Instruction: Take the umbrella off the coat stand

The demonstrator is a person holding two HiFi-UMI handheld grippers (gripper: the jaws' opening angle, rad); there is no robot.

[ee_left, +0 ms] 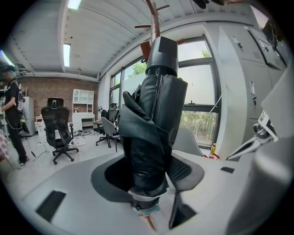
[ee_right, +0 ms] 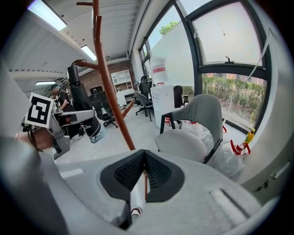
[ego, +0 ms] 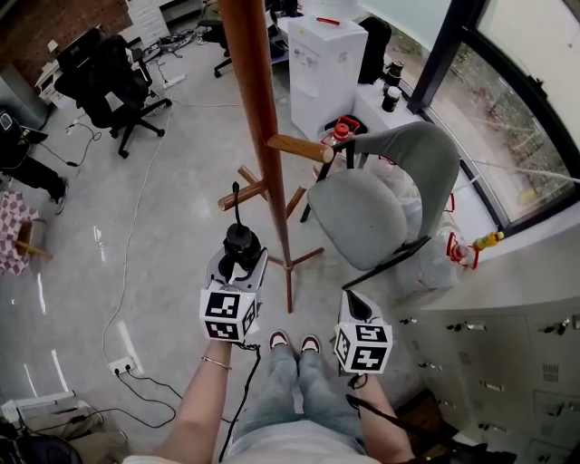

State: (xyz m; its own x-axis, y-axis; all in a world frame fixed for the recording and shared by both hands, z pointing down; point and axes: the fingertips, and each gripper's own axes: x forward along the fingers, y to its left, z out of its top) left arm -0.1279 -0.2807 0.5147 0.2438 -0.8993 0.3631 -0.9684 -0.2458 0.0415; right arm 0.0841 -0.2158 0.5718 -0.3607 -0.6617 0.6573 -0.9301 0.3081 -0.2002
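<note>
black umbrella (ee_left: 154, 114) clamped in left claw (ee_left: 148, 173)

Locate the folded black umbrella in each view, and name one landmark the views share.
Head view: umbrella left of centre, just left of the pole.
Left gripper view: umbrella dead centre, large.
Right gripper view: umbrella on the left side, small.
Shared landmark: brown coat stand.

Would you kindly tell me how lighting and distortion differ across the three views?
Head view: even daylight, soft glare on the floor. Left gripper view: heavy fisheye, umbrella backlit and dark. Right gripper view: window washed out, coat stand bowed.
</note>
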